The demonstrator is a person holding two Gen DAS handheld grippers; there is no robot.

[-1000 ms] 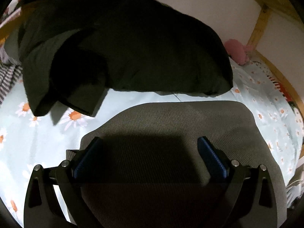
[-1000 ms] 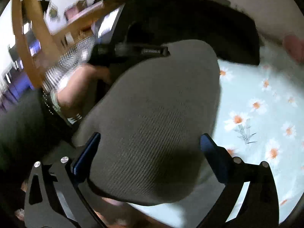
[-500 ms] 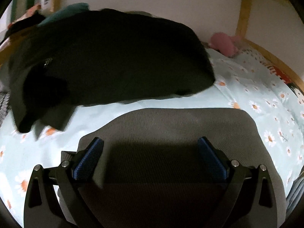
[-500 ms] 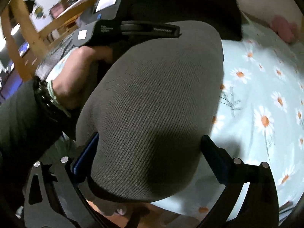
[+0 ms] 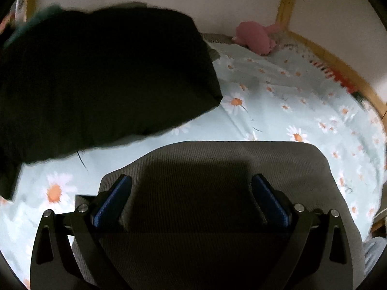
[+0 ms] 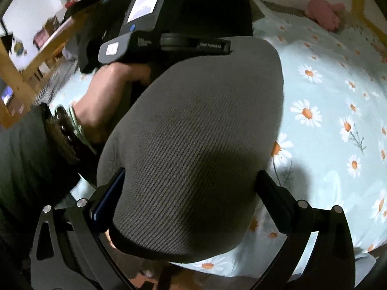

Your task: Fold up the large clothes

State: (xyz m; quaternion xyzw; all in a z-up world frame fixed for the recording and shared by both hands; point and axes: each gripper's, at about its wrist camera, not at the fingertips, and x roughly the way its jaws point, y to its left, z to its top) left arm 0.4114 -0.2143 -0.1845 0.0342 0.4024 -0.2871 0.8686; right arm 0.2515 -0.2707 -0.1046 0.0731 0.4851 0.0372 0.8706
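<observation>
Grey knit garment (image 5: pixel 217 193), folded, lying on a daisy-print sheet (image 5: pixel 290 111) between the spread fingers of both the left gripper (image 5: pixel 191 198) and the right gripper (image 6: pixel 191 193), neither clamping it; dark garment (image 5: pixel 96 77) beyond on the sheet, pink soft toy (image 5: pixel 254 37) by the wall.
</observation>
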